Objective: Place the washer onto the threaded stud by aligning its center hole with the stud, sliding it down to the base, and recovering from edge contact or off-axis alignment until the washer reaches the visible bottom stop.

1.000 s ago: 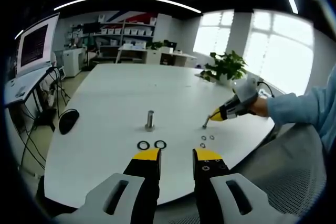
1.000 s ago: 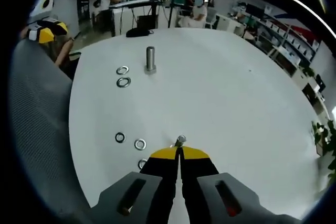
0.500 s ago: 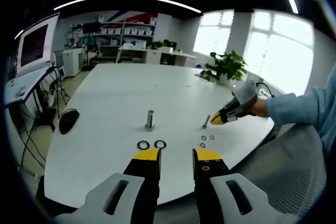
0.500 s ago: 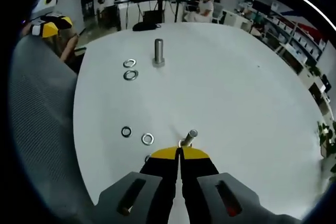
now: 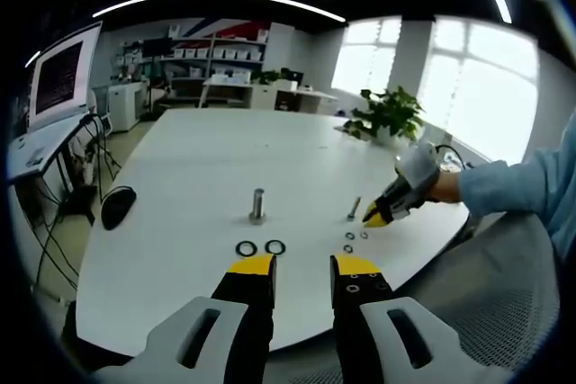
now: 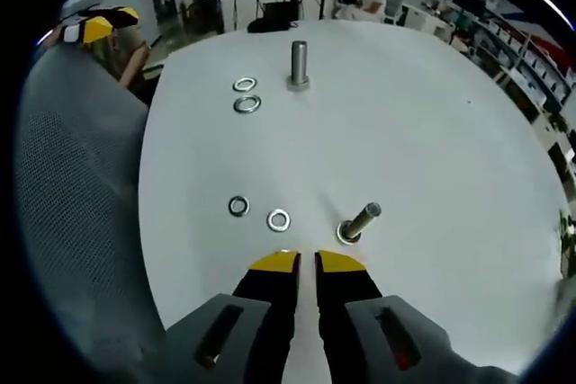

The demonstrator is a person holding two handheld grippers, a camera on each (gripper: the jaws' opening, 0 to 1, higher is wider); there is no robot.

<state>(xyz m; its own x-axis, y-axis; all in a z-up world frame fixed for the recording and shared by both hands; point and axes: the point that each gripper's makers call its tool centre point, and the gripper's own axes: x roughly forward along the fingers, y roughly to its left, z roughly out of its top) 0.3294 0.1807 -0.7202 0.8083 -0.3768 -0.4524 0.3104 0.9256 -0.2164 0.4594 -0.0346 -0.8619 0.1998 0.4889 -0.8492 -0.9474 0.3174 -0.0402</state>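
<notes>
A small threaded stud [image 6: 362,220] stands on the white table [image 6: 432,132] just ahead of my right gripper [image 6: 307,263]. That gripper is open by a narrow gap and holds nothing. A ring shows at the stud's foot; whether it is a washer or a flange, I cannot tell. Two small washers [image 6: 238,206] [image 6: 278,219] lie to the stud's left. In the left gripper view the small stud [image 5: 353,209] stands beside the right gripper [image 5: 372,218], with small washers [image 5: 349,236] below it. My left gripper [image 5: 301,267] is open and empty near the table's edge.
A larger stud [image 5: 257,206] stands mid-table with two large washers [image 5: 246,248] [image 5: 274,247] in front of it. A black mouse [image 5: 117,207] lies at the left edge. A potted plant [image 5: 387,116] stands at the far right. A grey mesh chair [image 6: 72,222] borders the table.
My right gripper was shut with its tips at the small stud; it has opened slightly and drawn back, leaving the stud standing free. The left gripper has not moved.
</notes>
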